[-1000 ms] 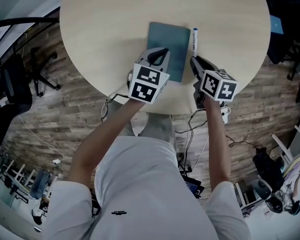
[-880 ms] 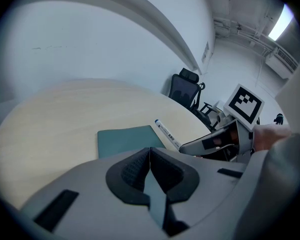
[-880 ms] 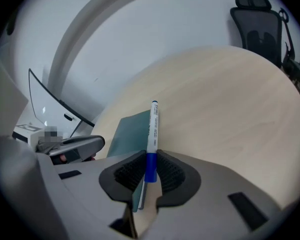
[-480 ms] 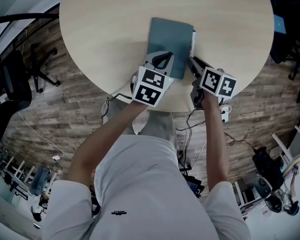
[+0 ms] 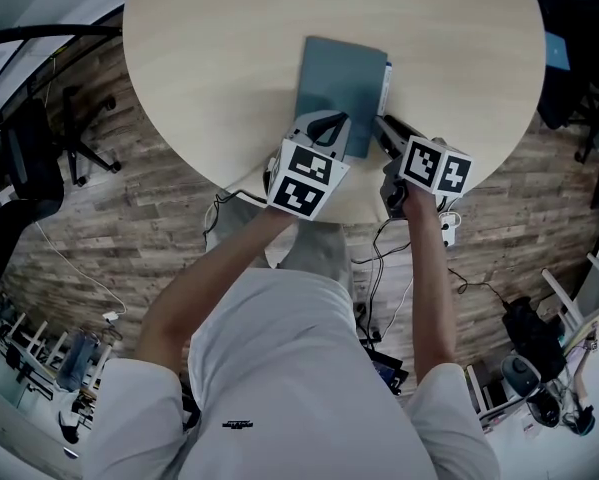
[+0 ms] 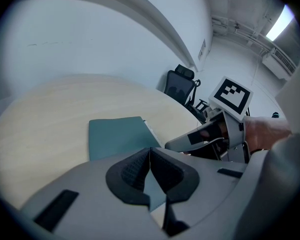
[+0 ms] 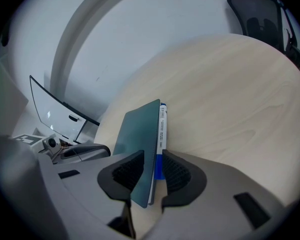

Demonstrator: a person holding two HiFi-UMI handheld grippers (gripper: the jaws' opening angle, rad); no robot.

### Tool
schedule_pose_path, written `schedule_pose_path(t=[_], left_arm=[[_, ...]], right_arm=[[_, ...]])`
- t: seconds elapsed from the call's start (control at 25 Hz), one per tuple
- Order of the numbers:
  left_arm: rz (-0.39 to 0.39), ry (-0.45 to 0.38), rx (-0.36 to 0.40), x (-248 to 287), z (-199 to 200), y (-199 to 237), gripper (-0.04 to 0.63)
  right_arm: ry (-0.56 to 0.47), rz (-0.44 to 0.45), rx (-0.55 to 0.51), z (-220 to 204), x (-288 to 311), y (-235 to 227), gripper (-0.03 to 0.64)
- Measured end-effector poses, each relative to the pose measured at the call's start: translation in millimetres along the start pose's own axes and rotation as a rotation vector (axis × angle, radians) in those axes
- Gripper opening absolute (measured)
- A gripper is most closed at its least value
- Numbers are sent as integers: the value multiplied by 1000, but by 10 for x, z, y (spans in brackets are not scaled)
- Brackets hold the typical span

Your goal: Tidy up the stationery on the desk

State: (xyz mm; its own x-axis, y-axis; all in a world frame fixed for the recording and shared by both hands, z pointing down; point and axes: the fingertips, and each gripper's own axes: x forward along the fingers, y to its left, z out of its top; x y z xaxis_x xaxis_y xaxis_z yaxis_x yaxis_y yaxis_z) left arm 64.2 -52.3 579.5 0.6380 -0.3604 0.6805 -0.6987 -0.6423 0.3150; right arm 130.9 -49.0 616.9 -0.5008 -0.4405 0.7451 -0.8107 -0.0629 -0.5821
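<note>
A teal notebook [image 5: 344, 78] lies flat on the round pale wooden table [image 5: 229, 48]. A white pen [image 5: 387, 80] with a blue end lies right against its right edge. My left gripper [image 5: 329, 126] is shut, its tips together over the notebook's near left corner [image 6: 117, 136]. My right gripper [image 5: 382, 124] is at the notebook's near right corner. In the right gripper view the right gripper [image 7: 153, 156] stands narrowly open, and the notebook's edge [image 7: 139, 129] and the pen's blue end [image 7: 160, 164] sit between its pads.
The table's near edge [image 5: 359, 213] is close behind both grippers. Cables [image 5: 379, 258] hang below it over the wood floor. A black office chair [image 5: 39, 158] stands at the left, another [image 6: 182, 84] beyond the table's far side.
The notebook has slid a little away and to the right, closing the gap to the pen. Both grippers have moved forward with it.
</note>
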Motion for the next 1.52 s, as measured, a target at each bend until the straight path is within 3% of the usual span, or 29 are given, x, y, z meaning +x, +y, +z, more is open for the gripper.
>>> schedule_pose_path(t=[0.72, 1.2, 1.52], left_arm=[[46, -72, -61, -865, 338, -140, 23], [52, -137, -63, -1751, 434, -350, 23], [100, -246, -77, -2331, 588, -572, 23]], right_arm=[[-184, -11, 18, -87, -790, 620, 111], [-367, -4, -124, -83, -1566, 1461, 54], [-483, -72, -360, -109, -2107, 1981, 51]])
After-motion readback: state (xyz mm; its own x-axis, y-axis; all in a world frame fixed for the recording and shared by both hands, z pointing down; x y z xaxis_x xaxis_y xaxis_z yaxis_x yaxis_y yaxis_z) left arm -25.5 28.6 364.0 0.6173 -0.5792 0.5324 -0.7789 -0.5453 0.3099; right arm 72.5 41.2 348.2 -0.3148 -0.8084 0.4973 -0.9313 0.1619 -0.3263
